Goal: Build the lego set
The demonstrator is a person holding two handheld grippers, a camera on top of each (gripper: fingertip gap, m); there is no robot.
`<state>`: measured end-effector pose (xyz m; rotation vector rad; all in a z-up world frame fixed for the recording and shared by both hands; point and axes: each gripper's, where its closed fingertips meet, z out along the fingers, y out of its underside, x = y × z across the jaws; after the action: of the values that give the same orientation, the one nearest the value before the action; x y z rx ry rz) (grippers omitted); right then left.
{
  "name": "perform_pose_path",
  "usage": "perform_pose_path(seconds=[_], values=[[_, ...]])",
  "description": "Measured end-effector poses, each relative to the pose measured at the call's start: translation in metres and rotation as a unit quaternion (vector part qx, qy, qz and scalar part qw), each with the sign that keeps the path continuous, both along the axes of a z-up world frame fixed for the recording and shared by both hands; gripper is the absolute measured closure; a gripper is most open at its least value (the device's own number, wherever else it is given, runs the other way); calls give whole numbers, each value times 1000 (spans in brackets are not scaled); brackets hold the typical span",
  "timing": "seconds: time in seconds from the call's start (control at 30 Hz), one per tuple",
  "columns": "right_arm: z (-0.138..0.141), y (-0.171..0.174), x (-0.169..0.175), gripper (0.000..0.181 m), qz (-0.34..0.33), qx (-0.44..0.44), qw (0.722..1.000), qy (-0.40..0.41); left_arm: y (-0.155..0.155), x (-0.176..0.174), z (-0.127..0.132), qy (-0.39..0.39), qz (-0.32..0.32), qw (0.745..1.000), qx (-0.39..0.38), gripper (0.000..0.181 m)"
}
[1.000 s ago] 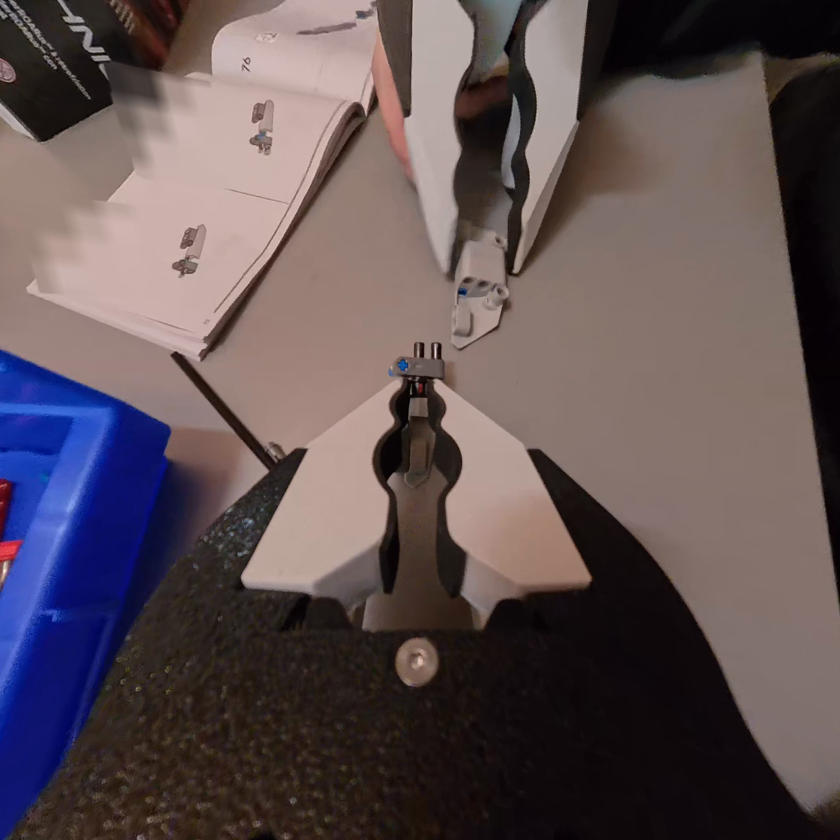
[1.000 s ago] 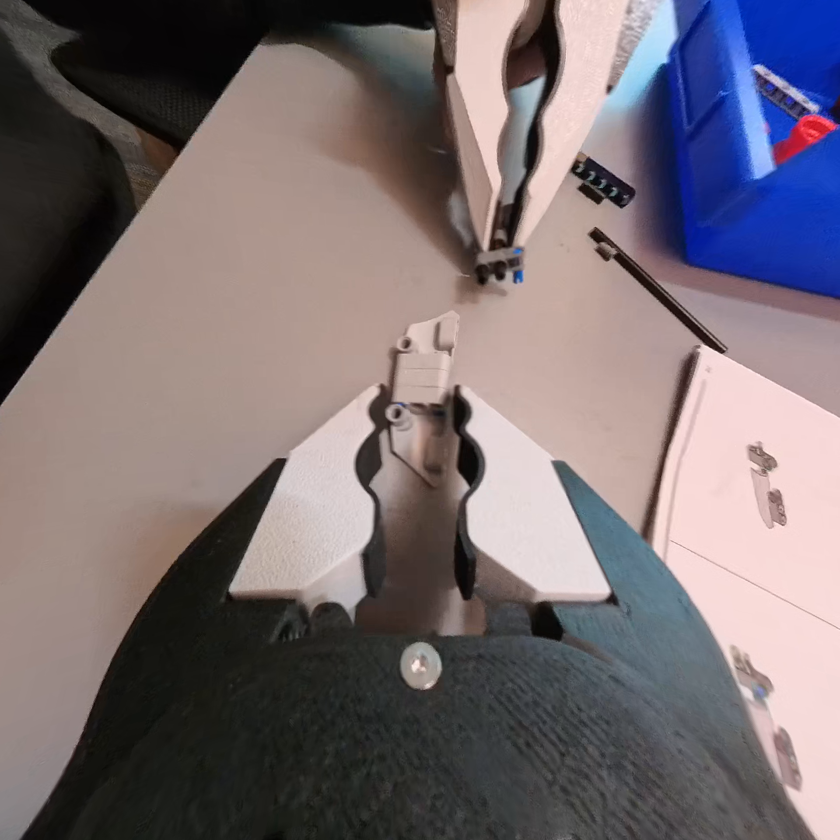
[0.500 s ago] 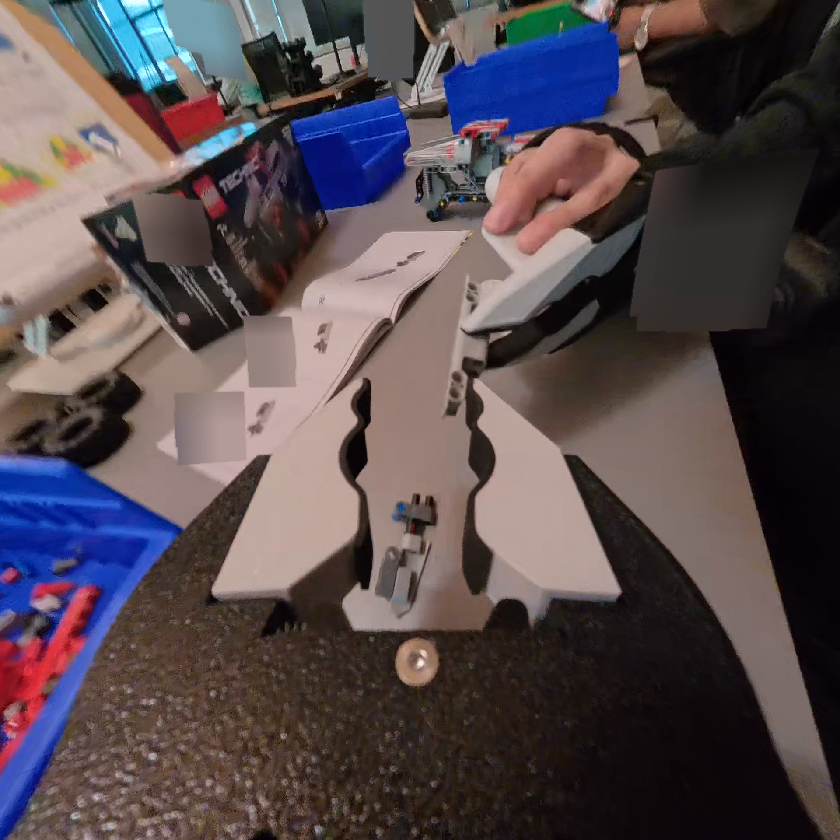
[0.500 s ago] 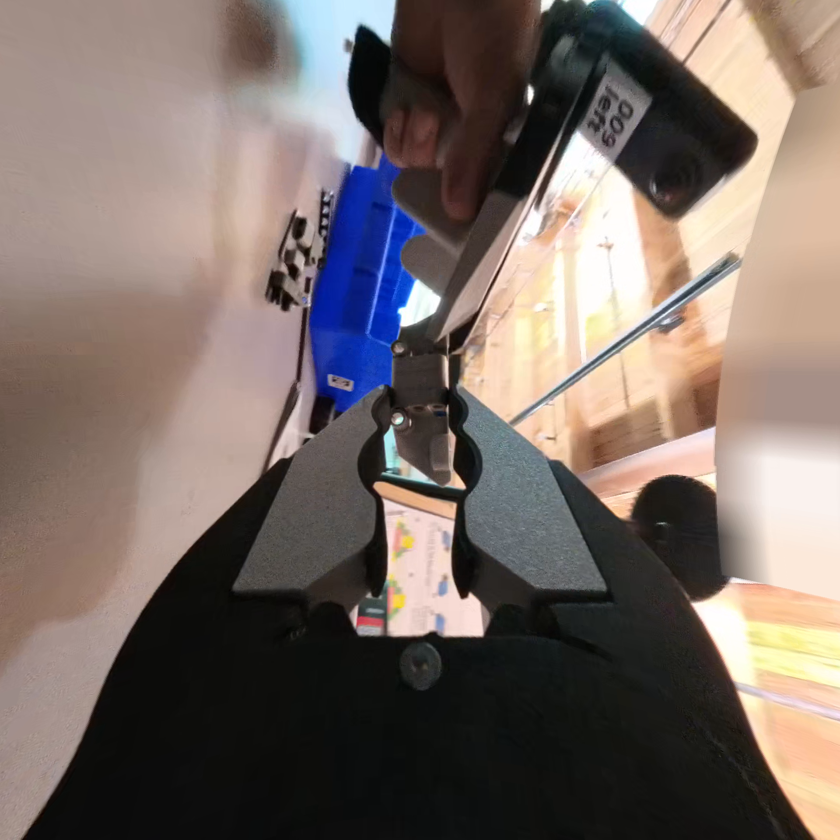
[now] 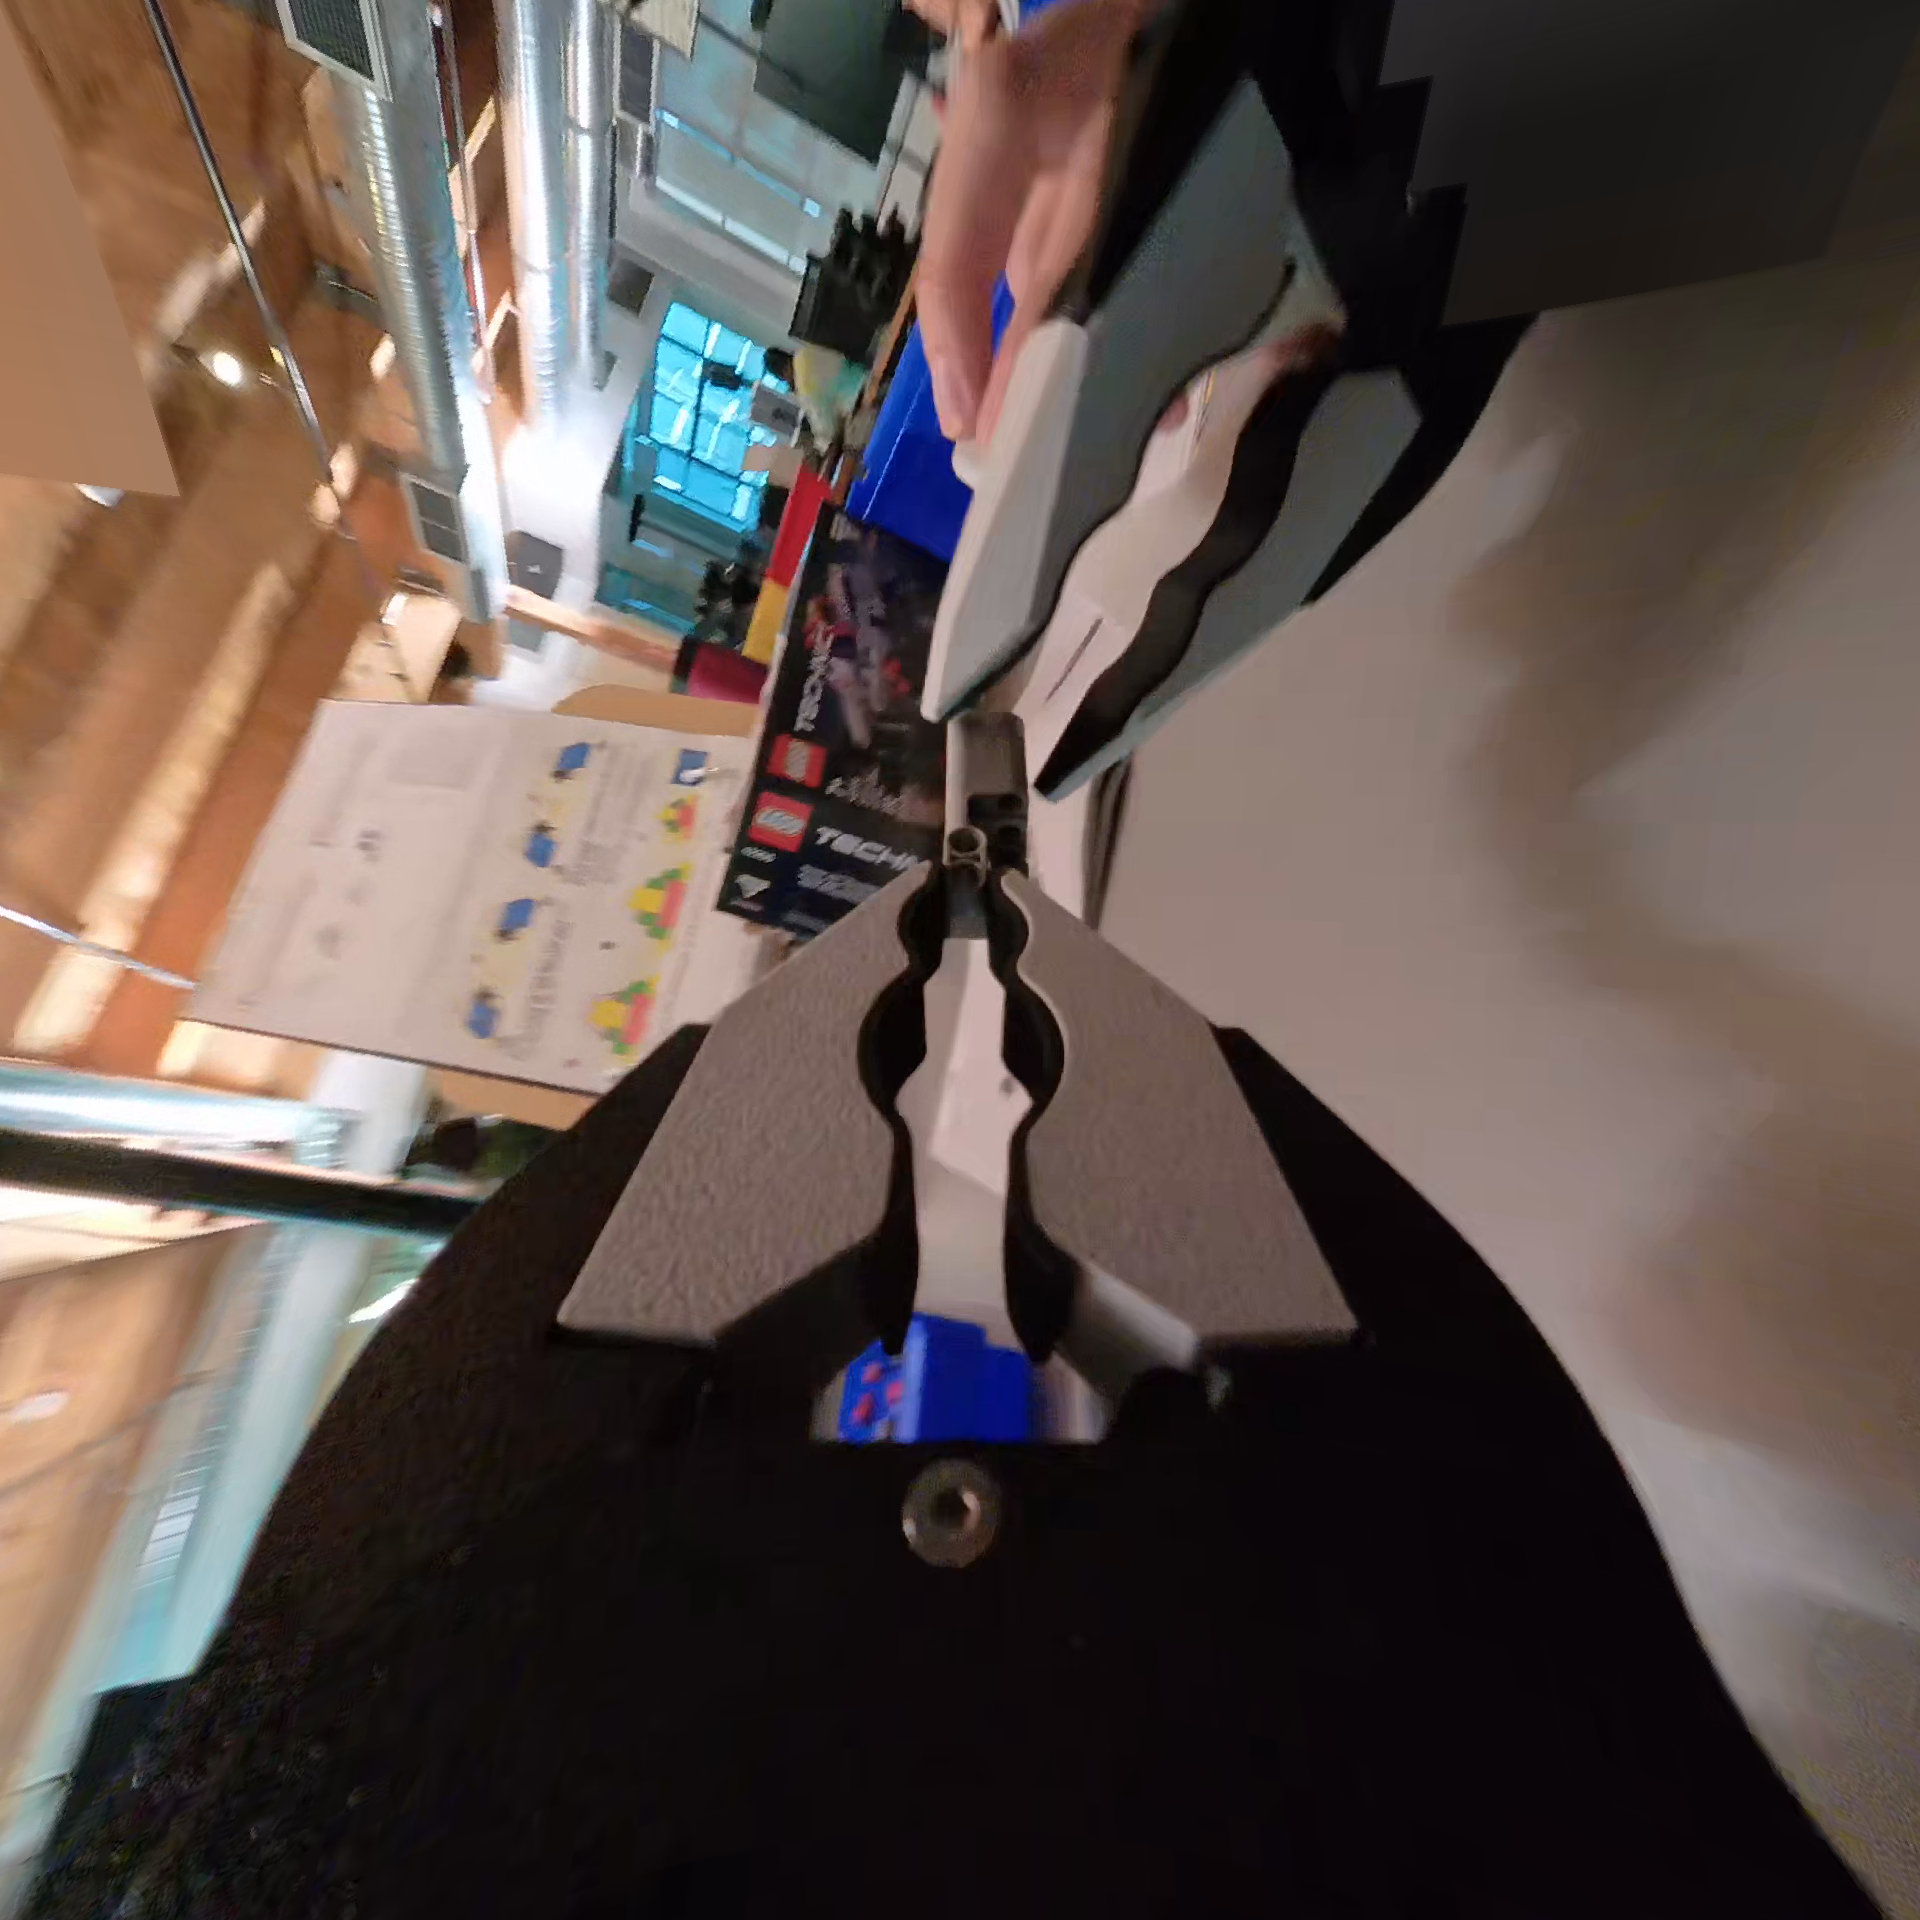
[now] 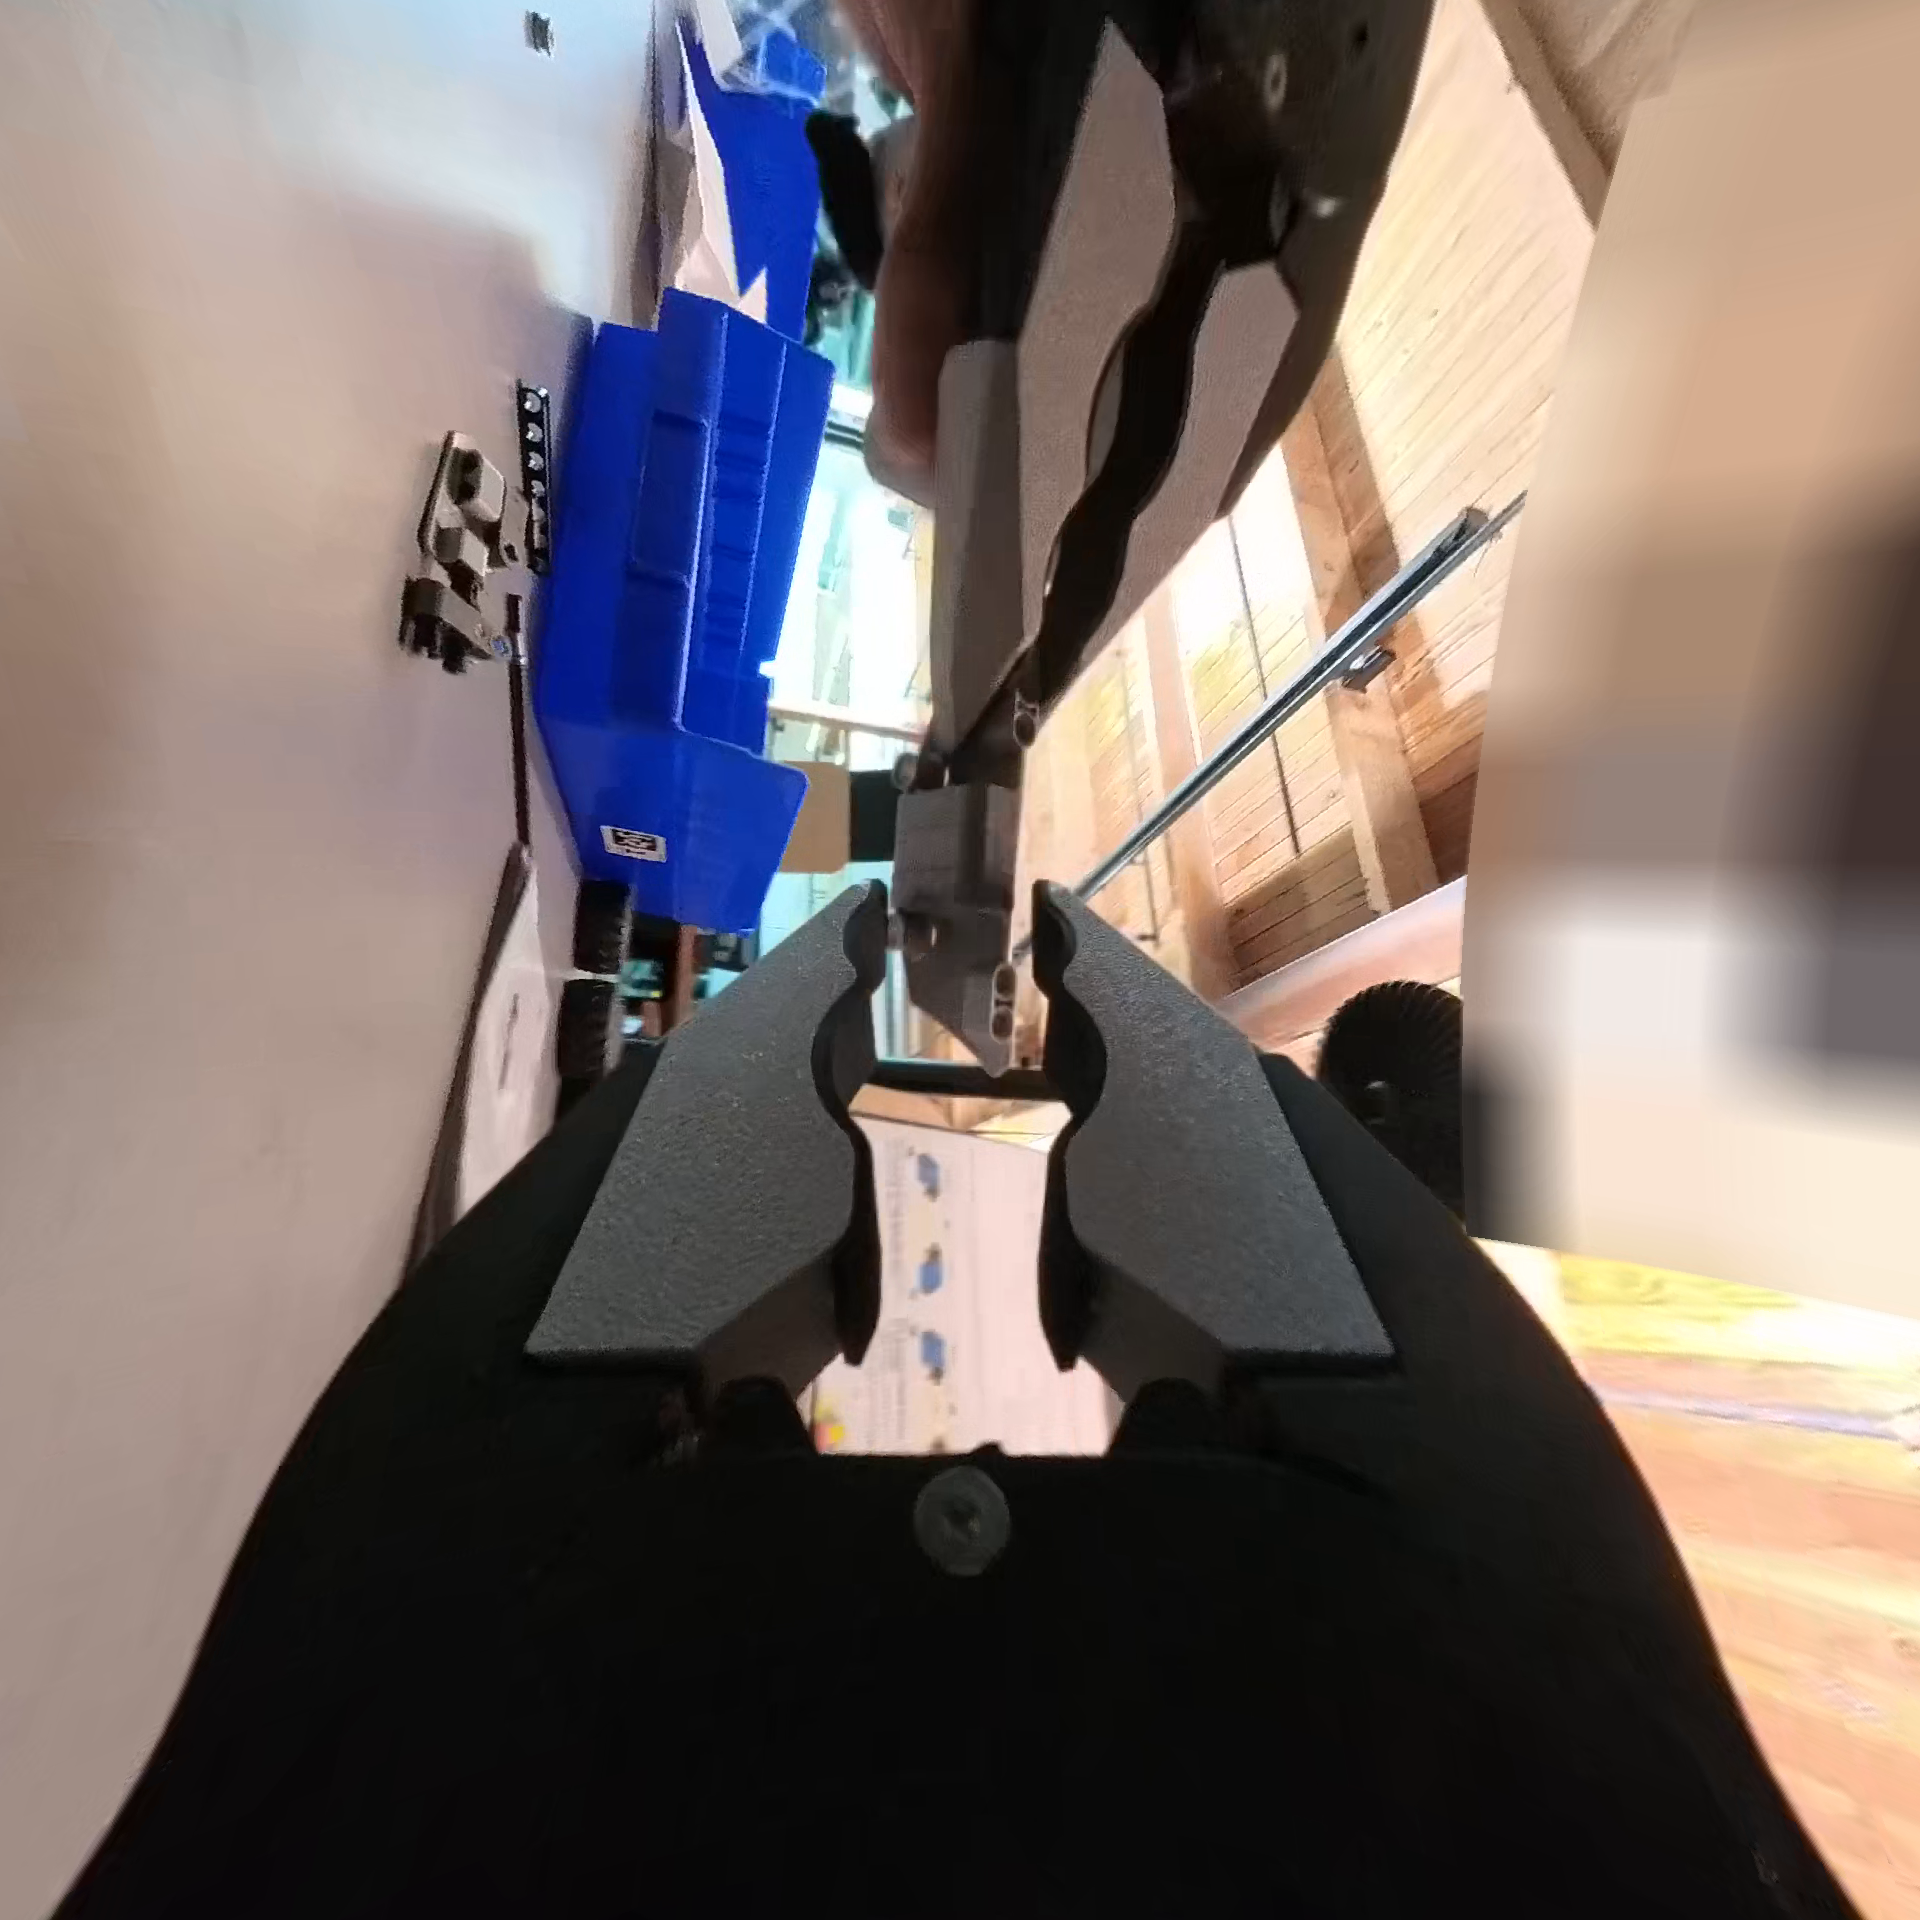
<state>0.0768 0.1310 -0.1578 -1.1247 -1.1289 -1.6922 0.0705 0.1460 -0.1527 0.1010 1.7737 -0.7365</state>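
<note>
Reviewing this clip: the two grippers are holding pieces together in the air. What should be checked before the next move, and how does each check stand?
1. Left gripper grip on the small dark piece: ok, jaws closed on it.
2. Right gripper grip on the grey piece: cannot tell; the fingers flank it, but a sliver of gap shows on one side.
3. Pieces meeting: ok, they touch end to end.
4. Joint fully seated: cannot tell, the contact is hidden.
5. Loose parts by the blue bin clear of the grippers: ok, they lie on the table, well apart.
</note>
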Motion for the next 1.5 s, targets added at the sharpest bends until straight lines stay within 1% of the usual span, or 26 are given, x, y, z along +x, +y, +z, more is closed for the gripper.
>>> perform_pose_path(seconds=[0.03, 0.13, 0.27, 0.33, 0.43, 0.53, 0.67, 0.73, 0.8, 0.9, 0.97, 1.07, 1.17, 1.27, 1.5], values=[[-4, -2, 4, 152, -1, -4, 1000, 21, 0, 3, -1, -20, 13, 999, 28, 177], [-15, -8, 23, 151, -15, -18, 995, 95, 2, 13, -12, -48, 38, 994, 95, 178], [-34, -16, 43, 153, -42, -57, 975, 210, 1, 28, -29, -65, 60, 983, 164, 178], [-40, -22, 52, 154, -59, -63, 966, 244, -2, 33, -39, -62, 59, 979, 183, 178], [-57, -29, 62, 158, -84, -95, 951, 281, -4, 42, -55, -55, 70, 973, 213, 178], [-65, -35, 69, 157, -100, -104, 945, 292, -8, 51, -69, -32, 83, 971, 221, 178], [-72, -38, 78, 156, -114, -113, 940, 302, -27, 60, -82, -4, 68, 972, 223, 178], [-76, -43, 85, 156, -133, -117, 938, 297, -31, 67, -86, -3, 81, 968, 238, 177], [-81, -46, 89, 156, -142, -122, 933, 306, -37, 70, -90, 0, 78, 966, 247, 178], [-86, -47, 93, 157, -145, -126, 925, 328, -42, 72, -92, -5, 75, 966, 246, 178], [-92, -47, 95, 159, -151, -141, 922, 329, -44, 73, -92, -3, 73, 969, 238, 178], [-96, -45, 94, 168, -155, -153, 921, 323, -46, 72, -92, -11, 65, 970, 233, 178], [-99, -41, 92, 174, -148, -159, 918, 330, -53, 67, -94, -11, 43, 974, 224, 177], [-100, -40, 92, 177, -145, -162, 917, 336, -57, 66, -95, -4, 35, 976, 216, 177], [-101, -40, 94, 180, -147, -159, 916, 339, -56, 65, -98, 5, 37, 976, 214, 176]])
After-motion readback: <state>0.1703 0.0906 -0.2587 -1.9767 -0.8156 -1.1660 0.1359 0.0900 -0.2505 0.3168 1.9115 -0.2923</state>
